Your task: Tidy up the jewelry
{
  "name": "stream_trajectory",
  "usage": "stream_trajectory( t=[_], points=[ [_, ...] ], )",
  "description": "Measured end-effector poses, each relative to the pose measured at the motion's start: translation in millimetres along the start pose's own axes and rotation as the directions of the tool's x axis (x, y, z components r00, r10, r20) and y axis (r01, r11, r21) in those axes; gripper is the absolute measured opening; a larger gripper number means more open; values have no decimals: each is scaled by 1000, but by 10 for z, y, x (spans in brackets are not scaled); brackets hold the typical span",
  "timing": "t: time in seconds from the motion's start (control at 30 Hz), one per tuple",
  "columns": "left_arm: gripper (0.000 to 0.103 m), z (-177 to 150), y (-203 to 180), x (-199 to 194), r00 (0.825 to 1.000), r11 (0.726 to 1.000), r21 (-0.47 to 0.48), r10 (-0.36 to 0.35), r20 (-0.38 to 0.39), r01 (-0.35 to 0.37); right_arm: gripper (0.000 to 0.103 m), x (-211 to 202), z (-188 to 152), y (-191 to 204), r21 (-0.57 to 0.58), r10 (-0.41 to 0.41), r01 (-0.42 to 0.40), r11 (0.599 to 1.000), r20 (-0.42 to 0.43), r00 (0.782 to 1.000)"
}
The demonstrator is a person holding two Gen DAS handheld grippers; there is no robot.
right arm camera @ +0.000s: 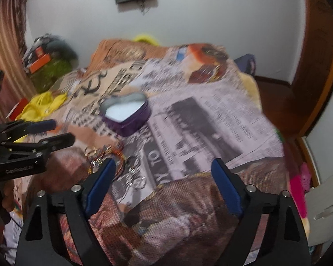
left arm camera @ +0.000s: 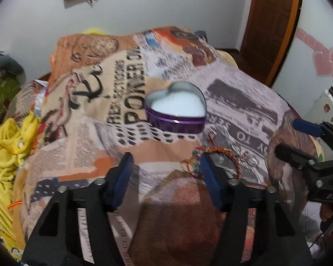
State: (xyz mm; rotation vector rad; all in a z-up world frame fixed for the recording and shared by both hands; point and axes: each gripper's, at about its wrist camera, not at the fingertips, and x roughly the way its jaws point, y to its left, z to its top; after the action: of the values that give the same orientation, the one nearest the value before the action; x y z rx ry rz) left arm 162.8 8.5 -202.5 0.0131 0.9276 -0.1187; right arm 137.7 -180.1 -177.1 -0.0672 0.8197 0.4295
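Presently, from my left wrist camera, I record the left gripper [left arm camera: 164,161] held above the printed blanket [left arm camera: 104,133], its blue-padded fingers [left arm camera: 124,173] parted to a middling gap with only cloth between them. A tangle of braided bracelets [left arm camera: 213,153] and small rings lies on the blanket just at the tip of the finger on the picture's right; contact I cannot confirm. Beyond it sits the purple heart-shaped tin [left arm camera: 177,113], lid off, white lining showing, apart from the jewelry. My right gripper [left arm camera: 299,137] enters at the right edge, tips spread. Yellow fabric [left arm camera: 8,146] is bunched at the blanket's left edge.

From my right wrist camera, which is blurred, the right gripper [right arm camera: 164,166] stands wide, nothing between its fingers [right arm camera: 225,184]. The bracelets [right arm camera: 113,155] lie beside the tip of the finger on the picture's left. The tin [right arm camera: 126,115] rests farther up the blanket [right arm camera: 211,119]. My left gripper [right arm camera: 55,130] shows at the left, parted and empty.
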Motion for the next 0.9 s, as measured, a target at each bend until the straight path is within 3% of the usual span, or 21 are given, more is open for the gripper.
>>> stream_trajectory(
  t=[0.1,0.47,0.9],
  points=[
    [44,-8,-41,71,999,1000,12,-26,-23,26,76,76,-25,30,-9,33,-33,999,-35,999],
    [41,-29,-20,214,997,997,31,-67,-48,68,34,336,-60,186,-62,97,-105,993,-118,988],
    [29,-45,-123,360,994,992,89,-78,-72,84,21,456,-67,248,-82,117,-129,988,-136,984]
  ],
)
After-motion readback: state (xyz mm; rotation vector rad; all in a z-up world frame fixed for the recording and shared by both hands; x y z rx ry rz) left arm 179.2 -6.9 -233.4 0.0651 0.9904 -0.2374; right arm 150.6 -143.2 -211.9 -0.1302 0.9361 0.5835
